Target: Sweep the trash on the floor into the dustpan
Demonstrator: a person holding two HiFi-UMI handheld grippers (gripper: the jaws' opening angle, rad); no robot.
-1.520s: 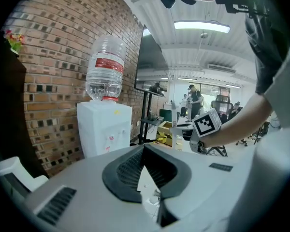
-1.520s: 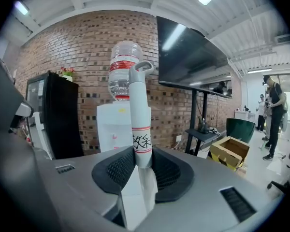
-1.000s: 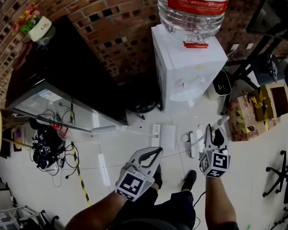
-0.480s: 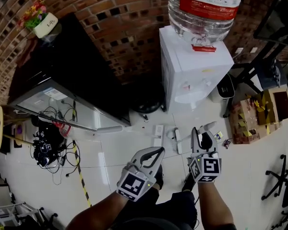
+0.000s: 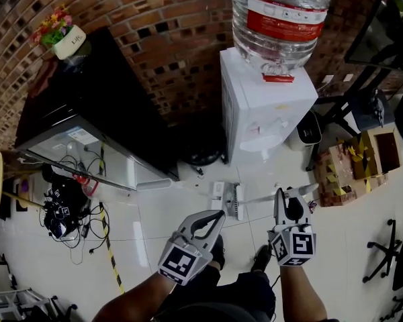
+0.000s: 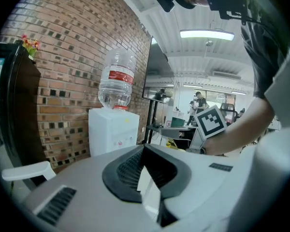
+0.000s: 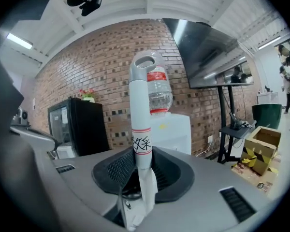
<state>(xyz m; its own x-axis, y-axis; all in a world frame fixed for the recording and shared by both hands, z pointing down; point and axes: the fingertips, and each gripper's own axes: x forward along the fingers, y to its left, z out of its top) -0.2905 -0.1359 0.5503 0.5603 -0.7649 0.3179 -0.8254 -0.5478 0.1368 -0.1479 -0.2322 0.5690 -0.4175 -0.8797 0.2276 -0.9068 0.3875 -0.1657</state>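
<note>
**Hazards and containers, sweeping stage**

**Gripper state.** The right gripper (image 7: 140,164) is clenched on a long white handle (image 7: 141,108) with a hang hole at its tip. This is judged to be the broom's handle. The left gripper (image 6: 146,169) has its jaws closed together, and nothing can be made out between them.

**Location of task items.** The broom head (image 5: 238,200) rests on the floor (image 5: 161,223), near the person's feet. A white piece just left of it is judged to be the dustpan (image 5: 218,189). Small scraps (image 5: 310,206) lie to the right, near the cardboard box (image 5: 363,154).

**What could go wrong.**
1. The dustpan may slide away. Cause: no gripper steadies it, so a push from the broom could move it across the smooth tile.
2. The stroke may be poorly controlled. Cause: the grasp sits high on the handle, near its tip.
3. The handle tip may strike the water dispenser (image 5: 262,106). Cause: the dispenser stands just beyond the work area.
4. Scraps may scatter left toward the cables (image 5: 64,210). Cause: a sweep that is too long.

**Containers.**
- Dustpan: contents cannot be told.
- Cardboard box, right: open, holding yellow and brown pieces.
- Bottle (image 5: 282,12) on the dispenser: clear; its fill level cannot be told.
- Pot (image 5: 66,42), far left on the black cabinet (image 5: 87,106): holds flowers.
</note>
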